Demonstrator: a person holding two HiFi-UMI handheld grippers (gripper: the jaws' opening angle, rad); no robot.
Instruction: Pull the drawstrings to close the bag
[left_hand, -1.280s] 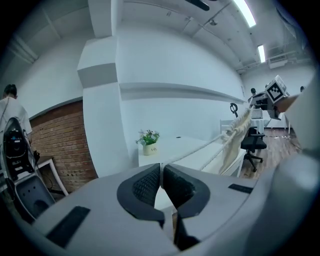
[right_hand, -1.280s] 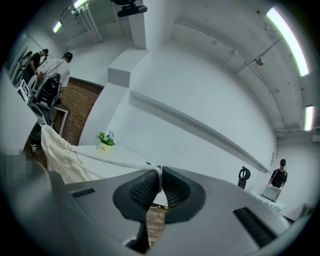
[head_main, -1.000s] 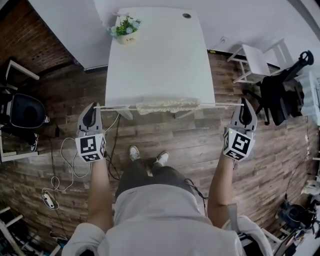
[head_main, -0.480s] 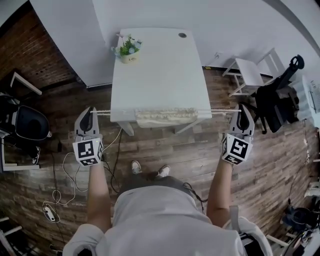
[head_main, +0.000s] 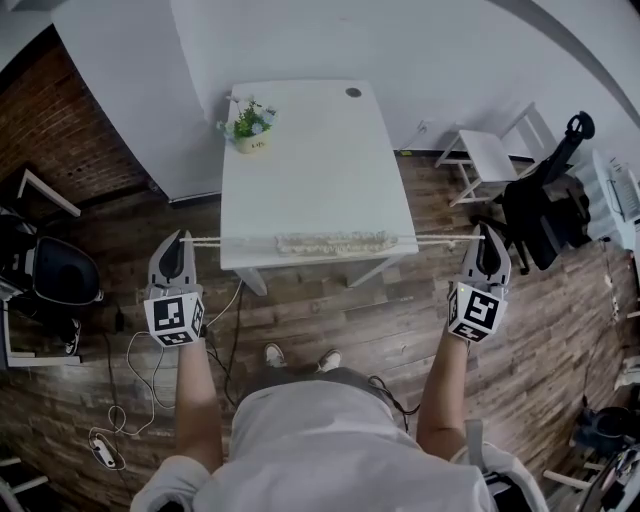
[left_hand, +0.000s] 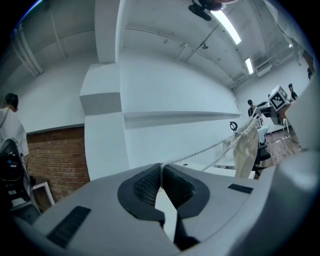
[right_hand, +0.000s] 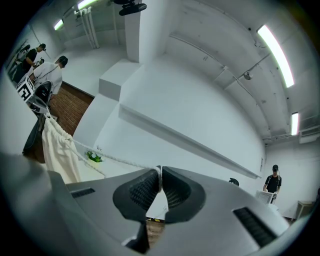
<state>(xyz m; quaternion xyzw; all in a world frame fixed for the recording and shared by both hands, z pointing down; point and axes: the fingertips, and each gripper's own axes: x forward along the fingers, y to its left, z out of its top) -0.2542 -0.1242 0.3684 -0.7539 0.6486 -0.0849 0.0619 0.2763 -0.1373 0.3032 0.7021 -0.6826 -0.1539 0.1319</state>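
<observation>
A cream drawstring bag (head_main: 331, 243) hangs gathered over the near edge of the white table (head_main: 300, 160), strung on white drawstrings (head_main: 228, 240) pulled taut to both sides. My left gripper (head_main: 181, 238) is shut on the left drawstring ends (left_hand: 200, 152), out past the table's left side. On the other side my right gripper (head_main: 484, 236) is shut on the right drawstring ends (right_hand: 107, 157). The bag (left_hand: 245, 150) shows in the left gripper view and the same bag (right_hand: 57, 147) at the left of the right gripper view.
A small potted plant (head_main: 249, 125) stands at the table's far left corner. A white chair (head_main: 490, 155) and a black office chair (head_main: 545, 205) stand to the right, another dark chair (head_main: 45, 275) to the left. Cables (head_main: 130, 340) lie on the wood floor.
Both grippers have lifted with the strings held taut, and the bag's mouth has bunched tighter. The bag now hangs level with the table's near edge.
</observation>
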